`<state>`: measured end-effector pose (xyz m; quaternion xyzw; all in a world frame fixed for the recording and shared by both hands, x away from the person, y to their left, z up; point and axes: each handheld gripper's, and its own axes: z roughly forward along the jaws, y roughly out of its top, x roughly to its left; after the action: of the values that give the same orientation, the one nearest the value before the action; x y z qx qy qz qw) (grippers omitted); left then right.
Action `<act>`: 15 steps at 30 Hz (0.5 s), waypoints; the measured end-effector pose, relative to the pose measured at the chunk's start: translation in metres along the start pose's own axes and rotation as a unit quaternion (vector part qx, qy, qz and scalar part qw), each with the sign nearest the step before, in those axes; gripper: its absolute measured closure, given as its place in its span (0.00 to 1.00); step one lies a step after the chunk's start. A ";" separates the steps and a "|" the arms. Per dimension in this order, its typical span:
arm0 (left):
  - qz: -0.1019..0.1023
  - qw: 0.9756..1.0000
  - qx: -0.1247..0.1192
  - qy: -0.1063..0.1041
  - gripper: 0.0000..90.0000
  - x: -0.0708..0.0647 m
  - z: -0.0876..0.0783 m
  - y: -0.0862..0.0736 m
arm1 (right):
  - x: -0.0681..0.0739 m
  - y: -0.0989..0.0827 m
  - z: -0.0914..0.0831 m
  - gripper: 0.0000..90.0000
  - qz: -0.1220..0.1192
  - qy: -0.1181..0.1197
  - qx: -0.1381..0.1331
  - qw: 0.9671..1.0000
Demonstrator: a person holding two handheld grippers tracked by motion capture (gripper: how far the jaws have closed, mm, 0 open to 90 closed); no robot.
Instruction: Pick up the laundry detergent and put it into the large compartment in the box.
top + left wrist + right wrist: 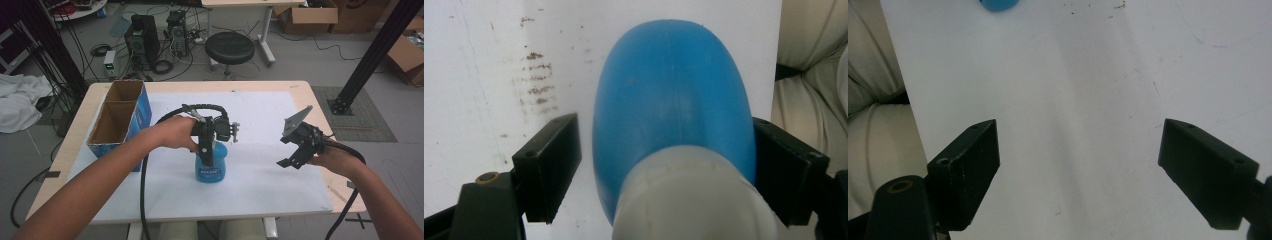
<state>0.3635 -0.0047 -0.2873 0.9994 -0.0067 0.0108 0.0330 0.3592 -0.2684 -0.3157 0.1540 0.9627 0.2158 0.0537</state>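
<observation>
A blue plastic bottle [210, 169] with a white neck stands upright on the white sheet near the table's front middle. My left gripper [206, 152] comes down over it from above, and the bottle's body [674, 100] sits between the jaws. One pad [781, 170] touches the bottle's side, while a narrow gap shows beside the other pad [551, 165]. My right gripper [295, 157] hovers over the sheet to the right, well apart from the bottle. In its own view the right gripper [1078, 165] is open over bare sheet, with the bottle's edge [998, 5] at the top.
An open cardboard box [120, 117] with blue sides and two compartments stands at the table's left. The white sheet [270, 125] covers most of the wooden table [320, 107]. Beyond the far edge are a black stool [229, 47], computers and cables.
</observation>
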 end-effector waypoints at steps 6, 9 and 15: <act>0.001 1.000 -0.001 -0.001 0.28 0.000 0.000 -0.001 | 0.000 0.001 0.001 0.18 -0.001 0.001 -0.002 1.000; 0.001 1.000 -0.003 -0.004 0.30 0.000 0.000 -0.002 | 0.000 0.002 0.001 0.18 0.000 0.002 -0.002 1.000; -0.004 1.000 -0.004 -0.004 0.31 0.003 0.000 -0.003 | 0.000 0.001 0.002 0.19 0.001 0.003 -0.004 1.000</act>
<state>0.3661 -0.0014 -0.2875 0.9993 -0.0033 0.0070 0.0372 0.3595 -0.2665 -0.3165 0.1537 0.9619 0.2204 0.0515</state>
